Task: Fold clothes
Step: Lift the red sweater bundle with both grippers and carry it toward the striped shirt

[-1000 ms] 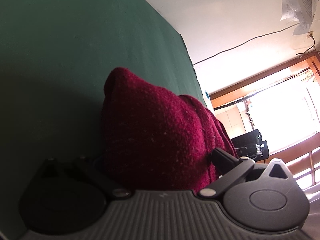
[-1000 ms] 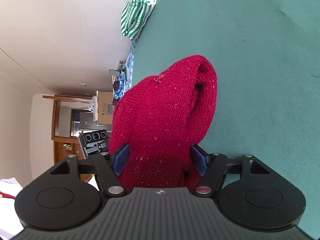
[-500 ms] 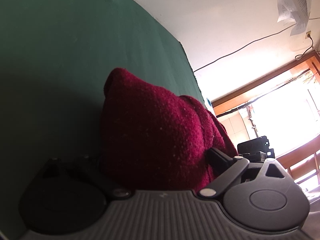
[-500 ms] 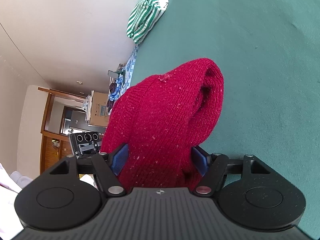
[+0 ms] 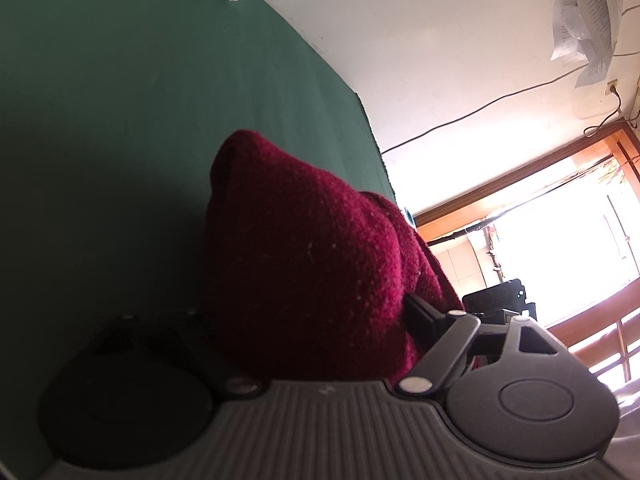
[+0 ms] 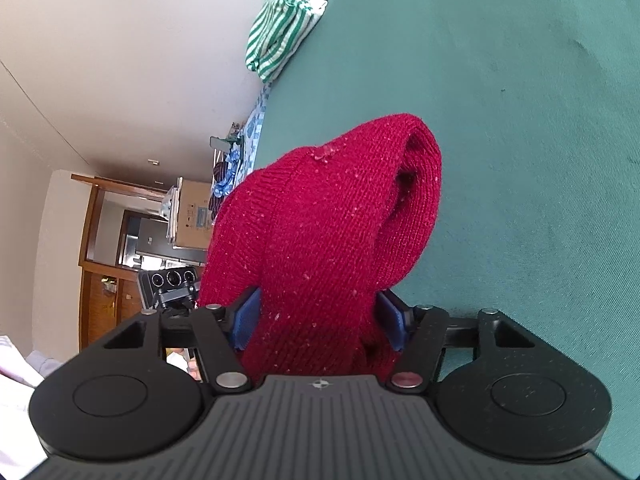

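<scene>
Left wrist view: the red sweater (image 5: 304, 272) bunches straight ahead in the left claw (image 5: 316, 320), over the green bench (image 5: 120, 120). The jaws are closing on it. The claw's left side is too dark to see.

Right wrist view: the right claw (image 6: 320, 320) is closing on the sweater (image 6: 332, 220) too. Its blue pads (image 6: 246, 320) touch it, but their tips are hidden.

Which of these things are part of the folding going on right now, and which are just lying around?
In use:
red sweater, bunched between both grippers
right gripper, jaws closing on it
left gripper, jaws closing on it
green table

Lying about:
striped garment at the table's edge
cardboard box
papers on the wall
</scene>
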`<state>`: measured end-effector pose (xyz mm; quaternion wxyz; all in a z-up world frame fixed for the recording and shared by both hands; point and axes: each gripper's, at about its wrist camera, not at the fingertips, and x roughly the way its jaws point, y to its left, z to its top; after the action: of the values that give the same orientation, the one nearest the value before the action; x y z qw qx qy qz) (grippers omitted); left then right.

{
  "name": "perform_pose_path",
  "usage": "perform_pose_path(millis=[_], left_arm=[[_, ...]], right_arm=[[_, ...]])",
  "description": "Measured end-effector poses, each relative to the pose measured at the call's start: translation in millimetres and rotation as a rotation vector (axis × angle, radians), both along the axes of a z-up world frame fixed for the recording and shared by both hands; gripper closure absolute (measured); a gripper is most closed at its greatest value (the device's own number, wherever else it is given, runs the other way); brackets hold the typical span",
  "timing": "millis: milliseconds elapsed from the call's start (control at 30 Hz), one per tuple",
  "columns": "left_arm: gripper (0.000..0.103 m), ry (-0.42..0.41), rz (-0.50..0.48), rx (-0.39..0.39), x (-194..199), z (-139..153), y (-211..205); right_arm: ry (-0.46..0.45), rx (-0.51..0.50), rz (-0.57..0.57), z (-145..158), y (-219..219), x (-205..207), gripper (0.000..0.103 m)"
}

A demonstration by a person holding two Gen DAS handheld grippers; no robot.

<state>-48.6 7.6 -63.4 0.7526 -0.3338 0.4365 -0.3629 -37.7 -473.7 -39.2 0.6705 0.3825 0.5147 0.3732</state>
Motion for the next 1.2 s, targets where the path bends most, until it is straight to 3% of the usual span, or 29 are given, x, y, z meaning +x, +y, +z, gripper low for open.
perform_pose_path(millis=[300,600,833,933,1200], left_arm=[[0.041,0.045,0.032,-0.080,-4,-12,29],[0.032,0.048,-0.001,-0.096,-5,-14,37],[0.044,0.046,0.023,-0.071,-10,-12,43],[0.047,0.054,0.059,-0.067,-14,-11,49],[0.051,-0.025,0.058,0.025,-17,20,47]], right_arm=[[0.024,-0.003,0.020,-2,0,6,0.044],[0.051,-0.017,0.023,-1,2,10,0.040],[0.043,-0.028,-0.021,0,2,5,0.036],[0.063,-0.013,-0.049,-3,1,1,0.043],[0.001,-0.001,-0.085,1,-6,-6,0.053]])
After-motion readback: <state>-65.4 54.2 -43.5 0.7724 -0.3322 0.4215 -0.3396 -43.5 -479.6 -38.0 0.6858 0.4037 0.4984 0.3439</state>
